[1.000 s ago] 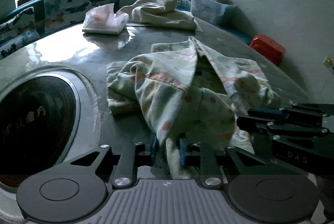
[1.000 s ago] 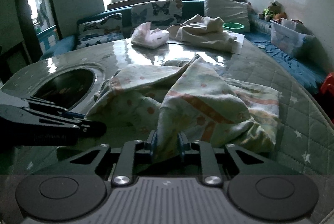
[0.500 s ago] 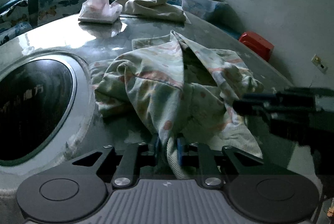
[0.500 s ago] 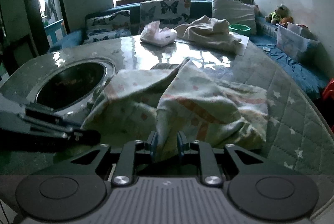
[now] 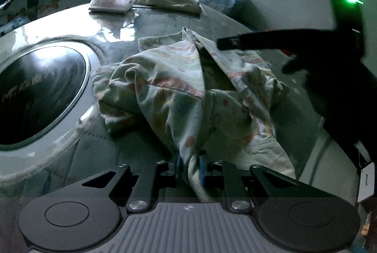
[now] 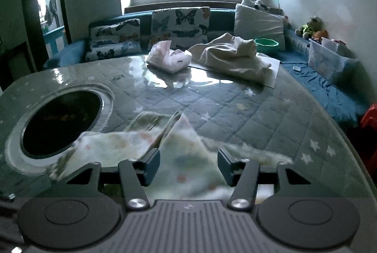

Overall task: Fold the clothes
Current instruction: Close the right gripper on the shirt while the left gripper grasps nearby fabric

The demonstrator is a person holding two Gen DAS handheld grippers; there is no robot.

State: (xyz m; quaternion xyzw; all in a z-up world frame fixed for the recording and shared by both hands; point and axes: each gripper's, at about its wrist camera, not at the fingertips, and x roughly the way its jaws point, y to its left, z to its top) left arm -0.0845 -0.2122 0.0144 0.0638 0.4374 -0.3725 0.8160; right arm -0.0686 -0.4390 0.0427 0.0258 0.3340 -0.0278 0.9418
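Left gripper [image 5: 189, 164] clamped on printed garment [image 5: 179, 85], crumpled mid-frame on quilted table [image 6: 235, 107]; right gripper [image 6: 187, 164] wide open, empty, prob. above it — one-sided pull could bunch cloth.

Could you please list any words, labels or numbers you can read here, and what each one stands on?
Nothing can be read for certain.
Faint lettering on the dark round panel set in the table: too blurred to read.
Small mark on the tissue pack: too small to read.
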